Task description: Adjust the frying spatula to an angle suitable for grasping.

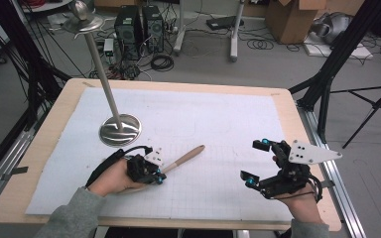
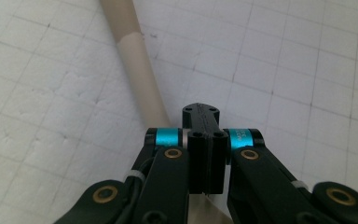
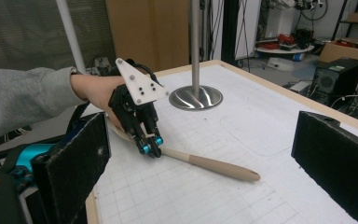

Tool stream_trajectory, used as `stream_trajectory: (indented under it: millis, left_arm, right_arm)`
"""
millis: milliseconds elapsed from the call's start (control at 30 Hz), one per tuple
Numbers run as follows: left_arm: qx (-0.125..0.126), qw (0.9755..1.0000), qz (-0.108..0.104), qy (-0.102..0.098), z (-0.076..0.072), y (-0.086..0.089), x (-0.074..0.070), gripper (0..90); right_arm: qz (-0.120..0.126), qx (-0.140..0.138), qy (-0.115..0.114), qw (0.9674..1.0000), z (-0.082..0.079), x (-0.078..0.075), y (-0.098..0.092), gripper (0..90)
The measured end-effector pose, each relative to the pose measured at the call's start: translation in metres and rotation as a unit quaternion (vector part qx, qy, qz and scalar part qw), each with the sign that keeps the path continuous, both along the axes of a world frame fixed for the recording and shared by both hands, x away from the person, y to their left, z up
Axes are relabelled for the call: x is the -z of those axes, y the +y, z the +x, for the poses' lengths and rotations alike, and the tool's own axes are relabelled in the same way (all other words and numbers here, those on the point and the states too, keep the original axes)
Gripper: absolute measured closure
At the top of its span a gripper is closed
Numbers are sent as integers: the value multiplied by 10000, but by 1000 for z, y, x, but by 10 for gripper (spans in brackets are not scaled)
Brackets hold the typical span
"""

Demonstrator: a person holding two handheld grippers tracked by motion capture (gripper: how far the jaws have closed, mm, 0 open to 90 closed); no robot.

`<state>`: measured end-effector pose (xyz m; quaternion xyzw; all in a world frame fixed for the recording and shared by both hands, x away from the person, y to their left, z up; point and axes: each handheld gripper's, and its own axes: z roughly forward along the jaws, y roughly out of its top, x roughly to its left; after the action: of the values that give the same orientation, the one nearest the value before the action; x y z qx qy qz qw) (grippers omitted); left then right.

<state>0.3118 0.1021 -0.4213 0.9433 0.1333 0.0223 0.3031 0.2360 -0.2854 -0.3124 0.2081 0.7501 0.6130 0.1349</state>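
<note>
Left hand-held gripper (image 1: 159,174) clamped on wooden spoon (image 1: 188,155) lying on surface (image 1: 287,106) | right hand-held gripper (image 1: 256,161) wide, empty | step: grasp made | next: lift, likely toward metal stand (image 1: 120,130)

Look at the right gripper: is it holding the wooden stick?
No, the right gripper has its jaws wide open over the white mat, while the left gripper is shut on the wooden stick.

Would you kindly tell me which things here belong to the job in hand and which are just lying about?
In use:
- wooden spoon, clamped at its handle
- left gripper
- right gripper, open and waiting

Lying about:
- metal stand
- computer towers
- cardboard box
</note>
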Motion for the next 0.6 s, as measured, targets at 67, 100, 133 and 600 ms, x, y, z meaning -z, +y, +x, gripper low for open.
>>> stream_trajectory:
  millis: [67, 100, 133, 600]
  left_arm:
    - [-8, 10000, 5, 20, -1, 7, 0, 898]
    - [-4, 10000, 0, 32, -2, 9, 0, 898]
    - [-1, 10000, 6, 34, -2, 11, 0, 898]
    - [-551, 9960, -673, -187, 12, 17, -16, 896]
  right_arm:
    - [2, -4, 22, 10000, 0, 0, 0, 34]
    - [-6, -19, 23, 10000, 0, 0, 0, 33]
    - [-2, -14, 23, 10000, 0, 0, 0, 34]
    - [-40, -42, 38, 10000, 1, 1, 3, 33]
